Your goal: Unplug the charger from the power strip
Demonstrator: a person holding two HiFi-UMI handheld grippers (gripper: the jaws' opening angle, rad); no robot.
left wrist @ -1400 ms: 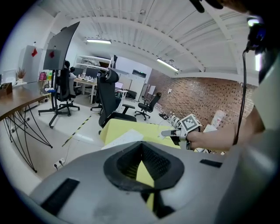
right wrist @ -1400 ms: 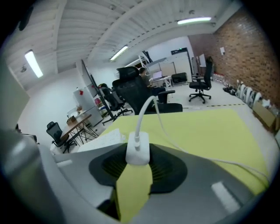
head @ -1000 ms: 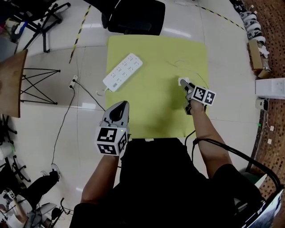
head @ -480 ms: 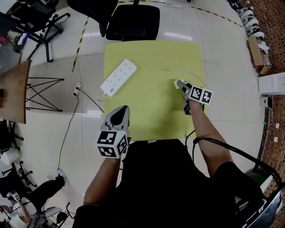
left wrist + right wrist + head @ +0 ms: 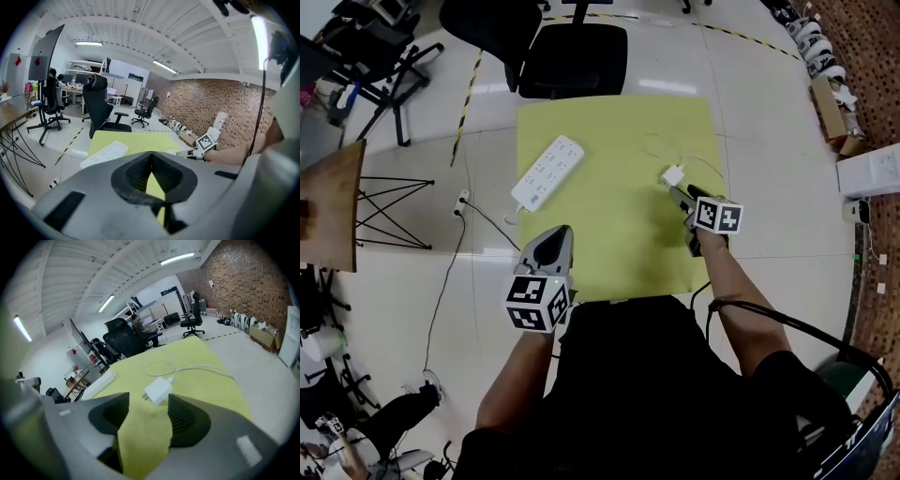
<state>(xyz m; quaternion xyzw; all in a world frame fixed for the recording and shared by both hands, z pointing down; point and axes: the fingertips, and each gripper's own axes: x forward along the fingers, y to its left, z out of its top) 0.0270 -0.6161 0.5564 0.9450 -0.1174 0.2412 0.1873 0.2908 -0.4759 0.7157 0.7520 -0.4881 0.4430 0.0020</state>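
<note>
The white charger (image 5: pixel 673 175) lies unplugged on the yellow mat (image 5: pixel 609 131), its thin cable (image 5: pixel 705 164) looping behind it. The white power strip (image 5: pixel 547 172) rests apart on the mat's left half, with no plug in it. My right gripper (image 5: pixel 681 195) sits just behind the charger; its jaws are opening and hold nothing. In the right gripper view the charger (image 5: pixel 158 390) lies just beyond the spread jaws (image 5: pixel 145 412). My left gripper (image 5: pixel 553 234) hovers at the mat's near edge, jaws together and empty (image 5: pixel 151 161).
A black office chair (image 5: pixel 572 47) stands at the mat's far side. A wooden folding table (image 5: pixel 328 187) is at the left. A floor socket with a cord (image 5: pixel 461 199) lies left of the mat. Boxes (image 5: pixel 867 173) line the right side.
The right gripper's jaws have spread and let go of the charger, then drawn back toward me. The charger now lies free on the mat. The left gripper has barely shifted.
</note>
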